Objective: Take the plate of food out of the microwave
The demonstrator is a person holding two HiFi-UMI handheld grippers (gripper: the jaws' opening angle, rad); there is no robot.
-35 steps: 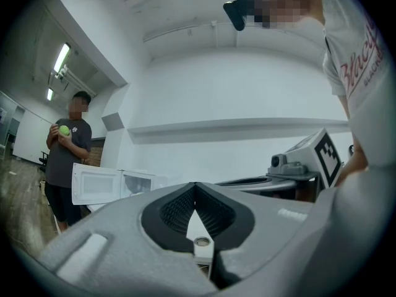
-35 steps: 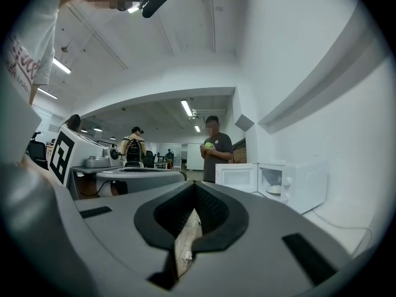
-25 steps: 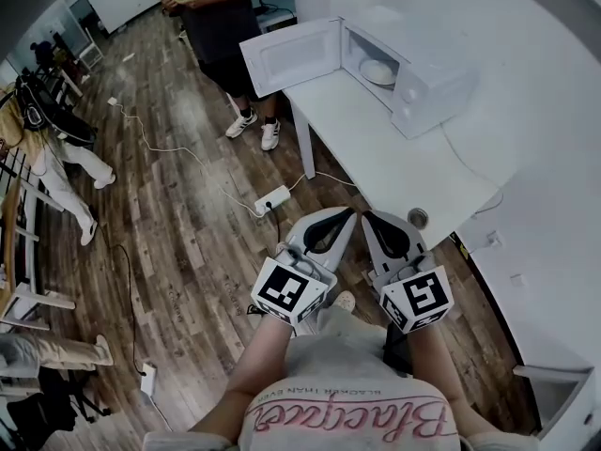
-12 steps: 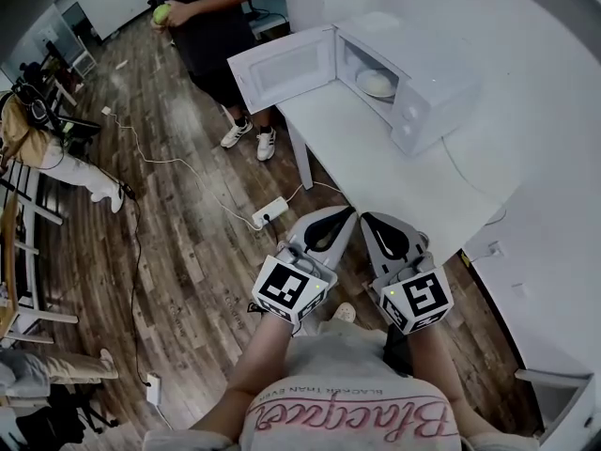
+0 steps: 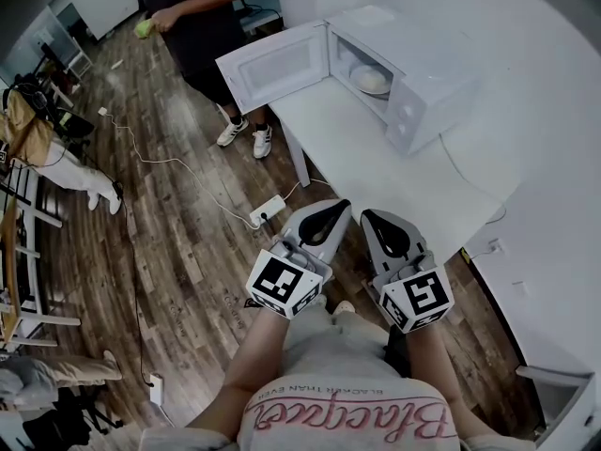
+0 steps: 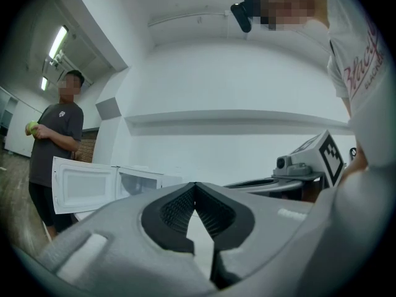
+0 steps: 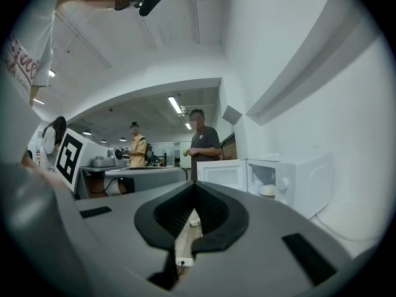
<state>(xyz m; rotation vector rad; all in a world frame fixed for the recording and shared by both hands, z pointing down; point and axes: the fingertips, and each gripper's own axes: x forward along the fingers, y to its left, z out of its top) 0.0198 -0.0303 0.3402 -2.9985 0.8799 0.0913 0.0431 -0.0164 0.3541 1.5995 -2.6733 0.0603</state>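
Observation:
A white microwave [image 5: 413, 73] stands on a white table [image 5: 376, 172] with its door [image 5: 272, 64] swung open to the left. Inside it sits a plate of pale food [image 5: 371, 80], also visible in the right gripper view as the plate [image 7: 267, 190]. My left gripper [image 5: 340, 205] and right gripper [image 5: 368, 216] are held side by side close to my body, well short of the table's near edge. Both are shut with nothing between the jaws, as the left gripper [image 6: 195, 184] and right gripper [image 7: 195, 183] views show.
A person [image 5: 192, 7] holding a green object stands just beyond the open door. A power strip [image 5: 268, 209] and its cable lie on the wooden floor beside the table leg. A white wall runs along the right.
The microwave and table have drifted lower and left in the head view as I come closer. The bystander has shifted left. Both grippers stay shut in front of me.

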